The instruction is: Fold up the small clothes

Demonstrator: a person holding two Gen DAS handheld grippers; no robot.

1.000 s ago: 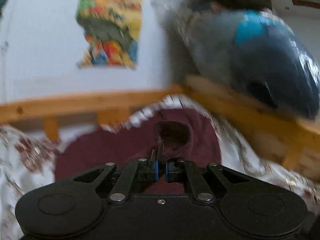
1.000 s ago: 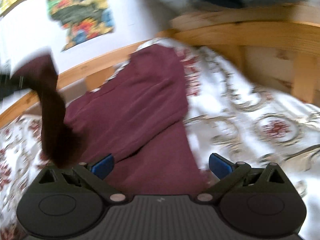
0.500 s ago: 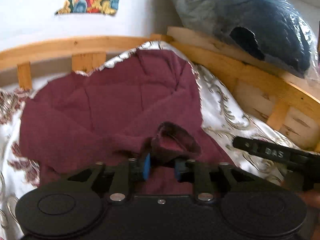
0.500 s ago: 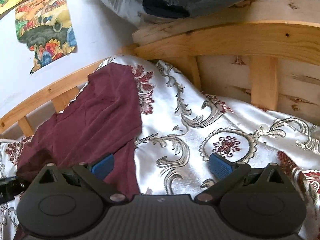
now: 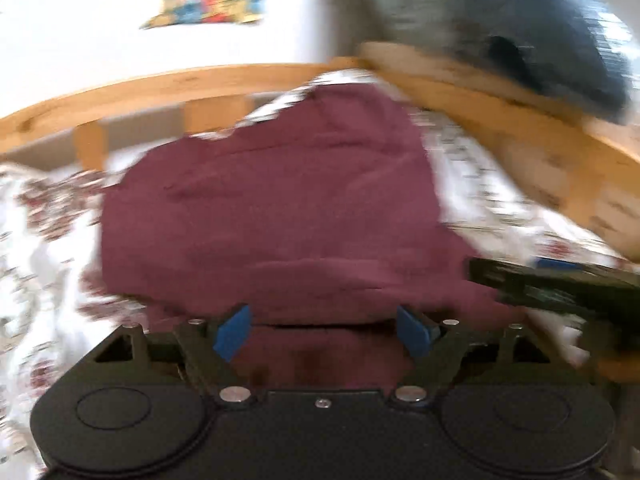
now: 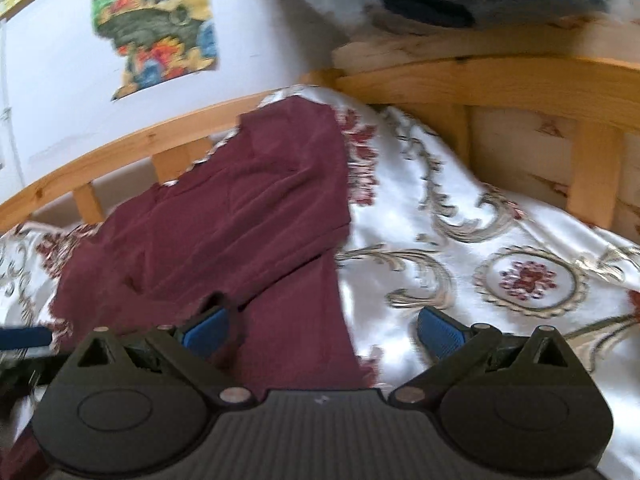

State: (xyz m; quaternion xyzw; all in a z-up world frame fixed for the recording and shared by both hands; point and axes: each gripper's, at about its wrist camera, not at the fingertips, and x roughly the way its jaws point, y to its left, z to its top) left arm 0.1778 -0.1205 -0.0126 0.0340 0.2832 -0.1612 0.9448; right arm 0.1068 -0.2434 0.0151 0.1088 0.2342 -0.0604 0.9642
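A maroon garment [image 5: 280, 208] lies spread on a white floral bedspread [image 6: 500, 248], with a sleeve folded across its near part. My left gripper [image 5: 324, 332] is open and empty, its blue pads [image 5: 234, 332] just above the folded sleeve. My right gripper [image 6: 320, 332] is open and empty over the garment's [image 6: 224, 220] right edge, and it shows at the right of the left wrist view [image 5: 560, 284]. The left wrist view is blurred.
A wooden bed rail [image 6: 480, 80] runs along the back and right of the bed. A bagged dark blue and grey bundle [image 5: 520, 32] rests on the rail. A colourful poster [image 6: 156, 28] hangs on the white wall.
My left gripper has opened and let go of the sleeve cuff, which now lies flat on the garment. My right gripper has shifted left over the garment's edge.
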